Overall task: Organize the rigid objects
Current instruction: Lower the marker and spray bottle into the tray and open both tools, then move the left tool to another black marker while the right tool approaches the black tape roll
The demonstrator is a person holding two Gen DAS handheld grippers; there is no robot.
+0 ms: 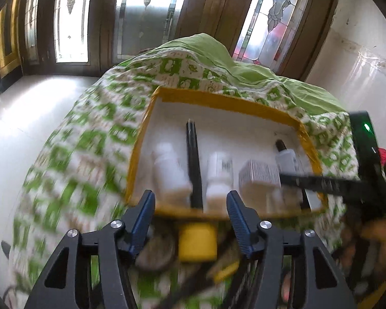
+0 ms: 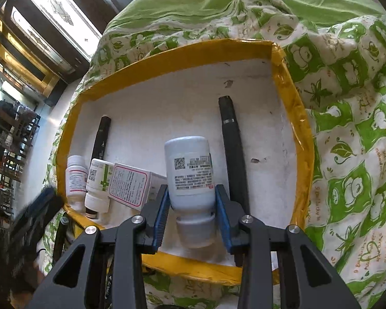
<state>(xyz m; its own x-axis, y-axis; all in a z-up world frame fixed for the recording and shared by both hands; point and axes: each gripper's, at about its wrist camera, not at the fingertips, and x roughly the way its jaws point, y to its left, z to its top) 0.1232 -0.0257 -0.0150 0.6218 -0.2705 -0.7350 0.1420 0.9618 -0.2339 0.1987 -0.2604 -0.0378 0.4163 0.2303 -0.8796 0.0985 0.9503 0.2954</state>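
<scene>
White tray (image 2: pixel 290 118) with yellow-taped rim, holding rigid objects, on a green-and-white patterned cloth.
In the right wrist view, a white bottle (image 2: pixel 190 172) with a printed label lies cap toward 6 o'clock at the tray's centre, between blue fingers (image 2: pixel 225 206). A black pen (image 2: pixel 231 149) lies just beside it at 3 o'clock. At 9 o'clock sit a white box (image 2: pixel 131 185), two smaller white bottles (image 2: pixel 97 182) (image 2: pixel 76 177) and a second black pen (image 2: pixel 101 136).

Bare floor right of black pen (image 2: pixel 231 152)
</scene>
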